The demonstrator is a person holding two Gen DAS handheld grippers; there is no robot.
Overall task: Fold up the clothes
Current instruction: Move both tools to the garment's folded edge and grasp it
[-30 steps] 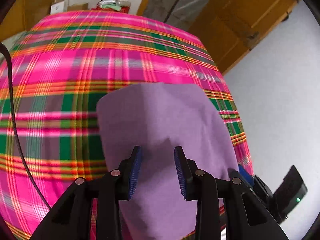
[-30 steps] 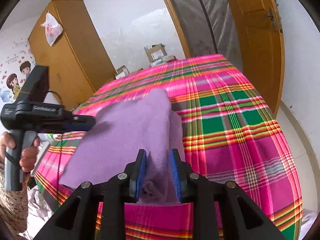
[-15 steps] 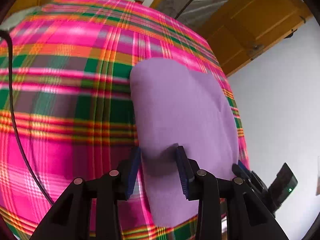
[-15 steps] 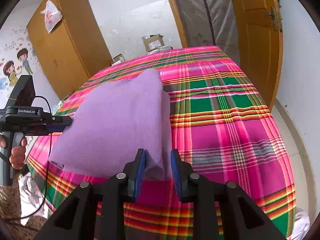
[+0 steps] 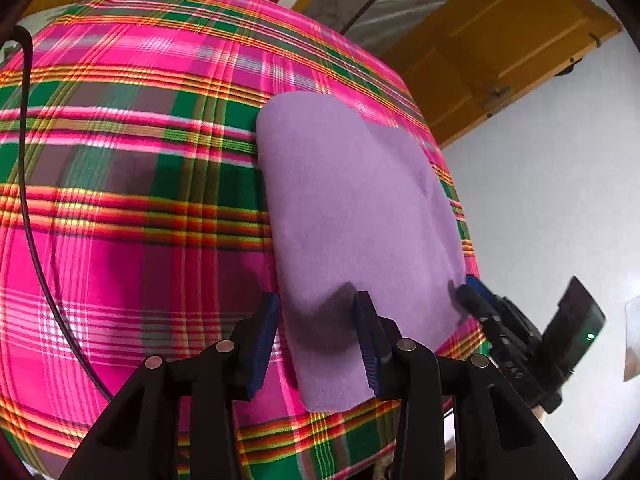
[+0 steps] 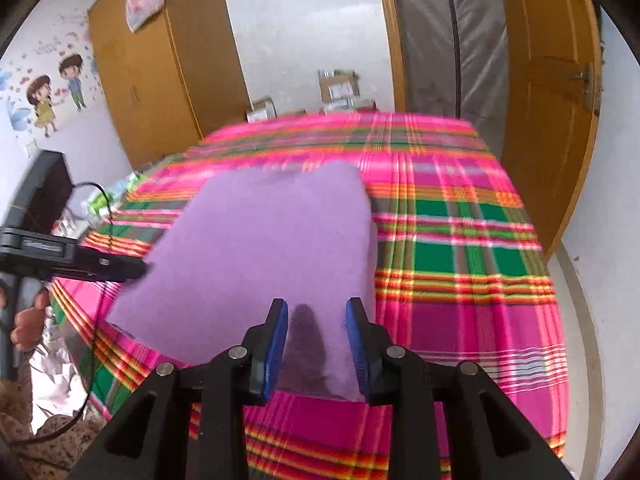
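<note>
The left hand-held gripper (image 5: 316, 340) stands released, its jaws having just been opening, with the near left corner of the purple garment (image 5: 360, 216) lying slack between the blue pads and neither pad pressing on it. The right hand-held gripper (image 6: 318, 348) is likewise let go, its jaws also just having widened, astride the near right edge of the same cloth, which lies loose between them. The garment sits folded into a flat oblong on the pink and green plaid bed (image 5: 120, 200), close to its near edge, running away toward the far side. It looks like soft fleece: light, limp, thick enough to hold a rounded fold, and not slippery, so it should drape from any pinch rather than keep its shape; my guess is that the near corners, where the layers stack, are the sound places to take hold for a further fold. From the left wrist view the right gripper's blue tip shows at the cloth's right near corner, and a black cable (image 5: 28, 184) trails over the bed on the left. The right wrist view alone gives the person's hand (image 6: 28, 320) on the left tool's handle, a tall wooden wardrobe (image 6: 160, 80), cartoon wall stickers (image 6: 56, 96) and cardboard boxes (image 6: 340, 88) beyond the bed's far end.
</note>
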